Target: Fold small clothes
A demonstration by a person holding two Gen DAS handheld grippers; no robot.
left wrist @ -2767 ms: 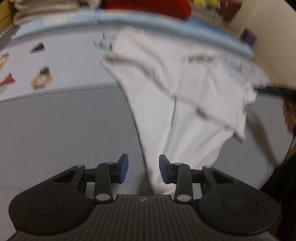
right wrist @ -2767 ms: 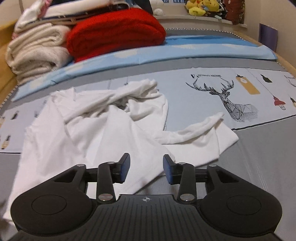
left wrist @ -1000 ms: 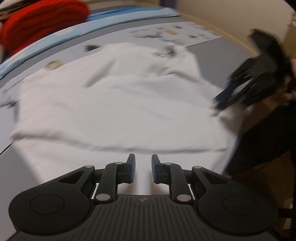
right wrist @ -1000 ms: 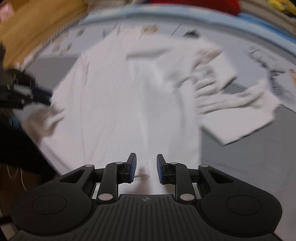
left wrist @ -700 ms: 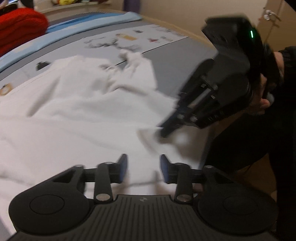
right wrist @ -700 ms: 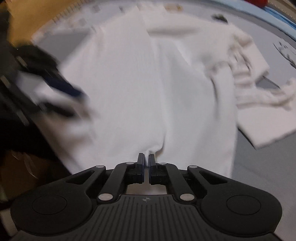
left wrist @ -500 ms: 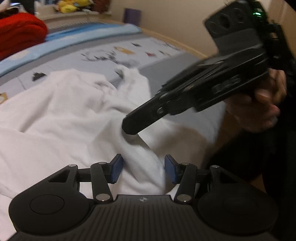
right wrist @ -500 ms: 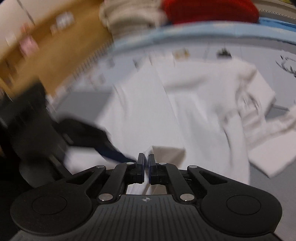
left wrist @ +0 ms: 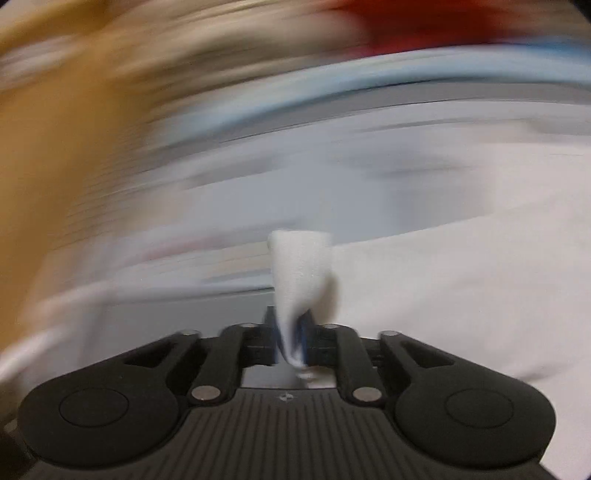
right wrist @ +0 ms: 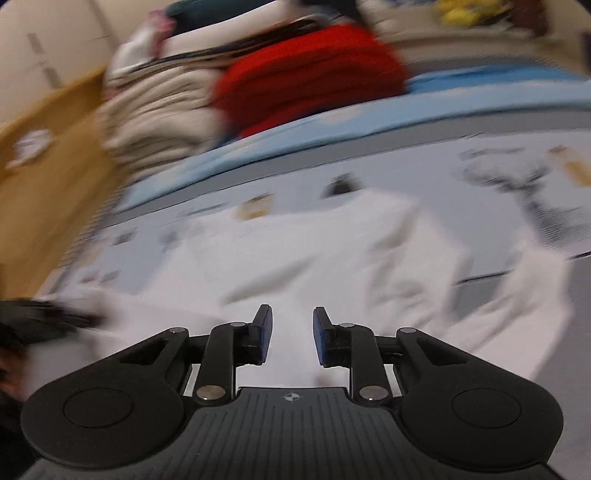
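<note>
A white shirt [right wrist: 314, 258] lies spread and rumpled on the printed bedsheet [right wrist: 535, 184]. In the left wrist view the shirt [left wrist: 461, 295] stretches off to the right, and one bunched corner [left wrist: 301, 266] of it sticks up from between my left gripper's [left wrist: 290, 332] blue pads, whose jaws are closing on that cloth. That view is badly motion-blurred. My right gripper [right wrist: 291, 332] hovers over the shirt's near part, its jaws opening, with nothing between them. A dark blurred shape at the left edge of the right wrist view is the left gripper [right wrist: 40, 317].
At the head of the bed are a red knit blanket [right wrist: 306, 70] and a pile of beige folded blankets [right wrist: 155, 122] on a light-blue sheet [right wrist: 443, 107]. A wooden bed board [right wrist: 44, 177] runs along the left. Yellow plush toys [right wrist: 458, 14] sit at the far back.
My left gripper went from open around the shirt's edge to pinching it and swung fast. My right gripper, shut on the cloth half a second ago, has let go, opened and risen.
</note>
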